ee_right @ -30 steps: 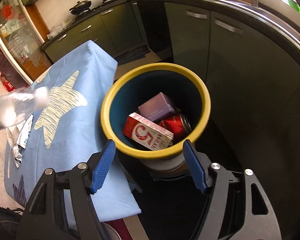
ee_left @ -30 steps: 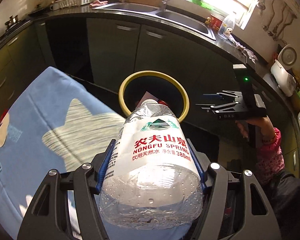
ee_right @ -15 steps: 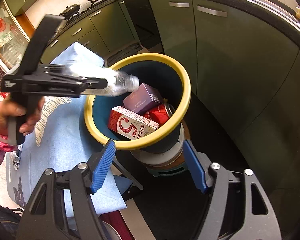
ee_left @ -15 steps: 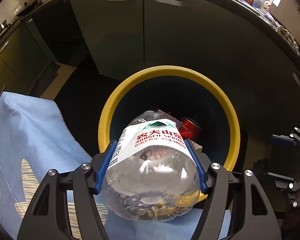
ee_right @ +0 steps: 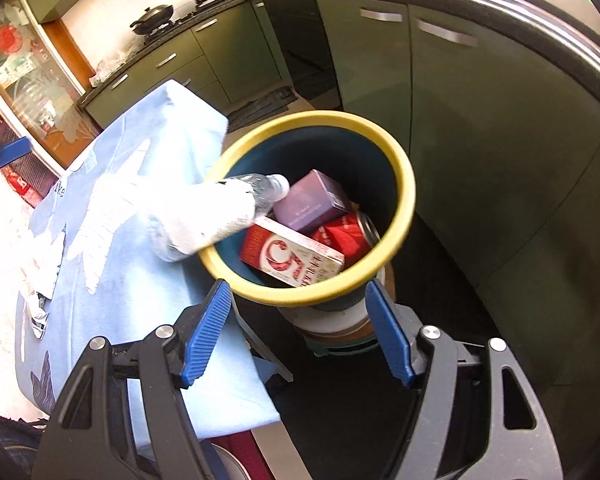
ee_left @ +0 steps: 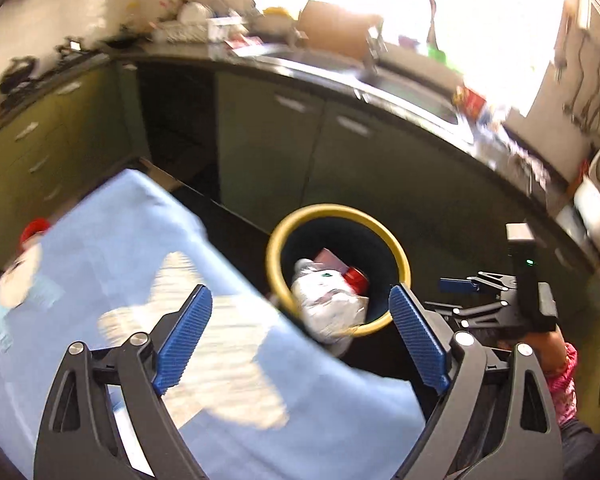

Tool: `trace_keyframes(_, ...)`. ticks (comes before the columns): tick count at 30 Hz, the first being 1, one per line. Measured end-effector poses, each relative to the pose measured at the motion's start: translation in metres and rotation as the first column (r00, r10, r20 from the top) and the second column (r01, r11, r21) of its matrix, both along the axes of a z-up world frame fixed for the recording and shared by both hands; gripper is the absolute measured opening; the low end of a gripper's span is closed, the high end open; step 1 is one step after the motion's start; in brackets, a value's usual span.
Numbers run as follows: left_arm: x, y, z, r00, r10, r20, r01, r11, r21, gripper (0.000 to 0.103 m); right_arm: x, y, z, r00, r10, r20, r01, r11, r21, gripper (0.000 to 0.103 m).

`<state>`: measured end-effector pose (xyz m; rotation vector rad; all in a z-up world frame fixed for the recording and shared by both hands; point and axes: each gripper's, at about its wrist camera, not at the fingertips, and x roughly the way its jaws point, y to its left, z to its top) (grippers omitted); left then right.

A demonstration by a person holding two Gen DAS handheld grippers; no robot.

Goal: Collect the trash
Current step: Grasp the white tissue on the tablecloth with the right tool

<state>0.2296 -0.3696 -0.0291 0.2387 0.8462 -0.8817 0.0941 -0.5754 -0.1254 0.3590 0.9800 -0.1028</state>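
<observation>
A clear plastic water bottle (ee_left: 324,304) (ee_right: 220,216) lies blurred across the near-left rim of the yellow-rimmed bin (ee_left: 336,208) (ee_right: 404,184), neck inside, base over the blue cloth. My left gripper (ee_left: 300,296) is drawn back over the cloth; its jaws are opening, wide apart, with nothing pressed between the pads. My right gripper (ee_right: 298,288) (ee_left: 448,298) stands open just in front of the bin, holding nothing. Inside the bin lie a purple box (ee_right: 312,200), a red-and-white carton (ee_right: 292,256) and a red can (ee_right: 348,236).
A table under a blue cloth (ee_right: 112,240) with pale stars stands left of the bin, crumpled scraps (ee_right: 36,304) at its near left edge. Green cabinets (ee_right: 480,120) and a dark counter curve behind. A hand in a pink sleeve (ee_left: 560,360) holds the right gripper.
The left gripper opened, let go of the bottle and pulled back from over the bin. The bottle now rests neck-first on the rim. The right gripper has stayed put.
</observation>
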Motion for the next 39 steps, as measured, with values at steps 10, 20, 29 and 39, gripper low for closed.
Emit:
trace_keyframes(10, -0.042, 0.203, 0.025, 0.933, 0.342, 0.113, -0.33, 0.937, -0.11, 0.098, 0.02, 0.059, 0.04, 0.995, 0.091, 0.041, -0.088, 0.993, -0.072, 0.066)
trace_keyframes(20, -0.065, 0.361, -0.014, 0.761, 0.639, 0.11, -0.621, 0.767, -0.161, 0.098, 0.084, 0.204, 0.055, 0.901, 0.429, 0.065, -0.423, 0.902, -0.082, 0.068)
trace_keyframes(29, -0.078, 0.409, -0.053, 0.734, 0.678, 0.027, -0.667, 0.728, -0.158, 0.098, 0.135, 0.339, 0.04, 0.738, 0.674, 0.034, -0.669, 0.737, -0.092, 0.062)
trace_keyframes(39, -0.078, 0.406, -0.064, 0.751, 0.661, 0.006, -0.652, 0.743, -0.151, 0.098, 0.147, 0.372, 0.025, 0.687, 0.726, -0.031, -0.725, 0.682, -0.096, 0.009)
